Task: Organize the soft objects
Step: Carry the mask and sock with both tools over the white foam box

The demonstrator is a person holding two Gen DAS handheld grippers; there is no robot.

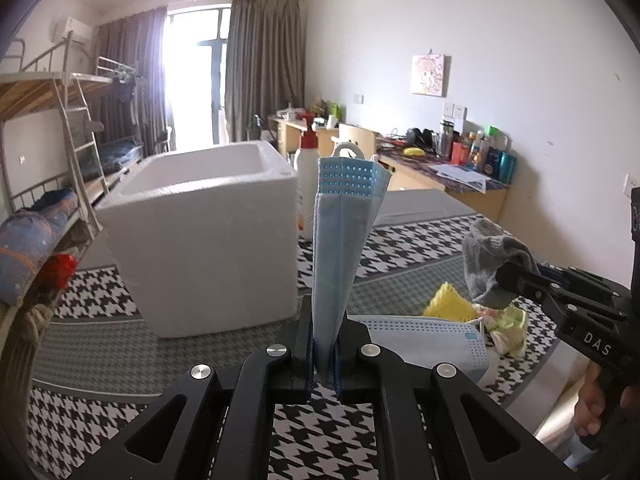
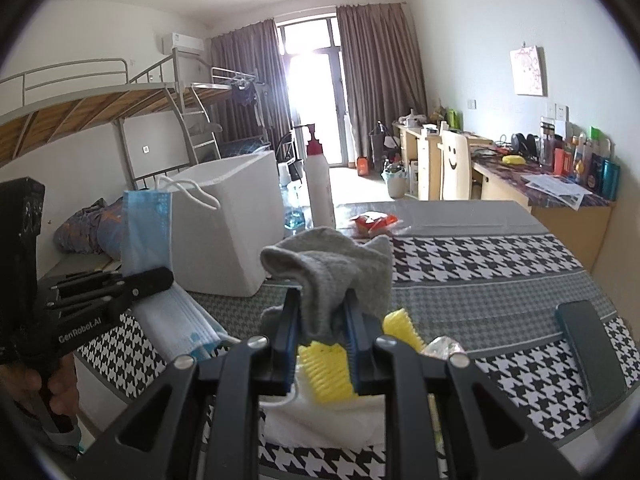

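Mask (image 1: 344, 236) pinched upright in left gripper (image 1: 324, 354), long axis vertical — foam box (image 1: 208, 236) just ahead-left of it, nearer than for right gripper (image 2: 322, 330), clamped on gray sock (image 2: 332, 272), w/ box farther left. Probably mask drops in first.

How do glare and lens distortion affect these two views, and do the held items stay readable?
Left wrist view: the window is blown out, flaring over the curtains; fisheye bends the bunk bed; the blue mask in the left gripper is sharp. Right wrist view: same window glare, dark vignette at the corners; the grey sock in the right gripper stays clear.
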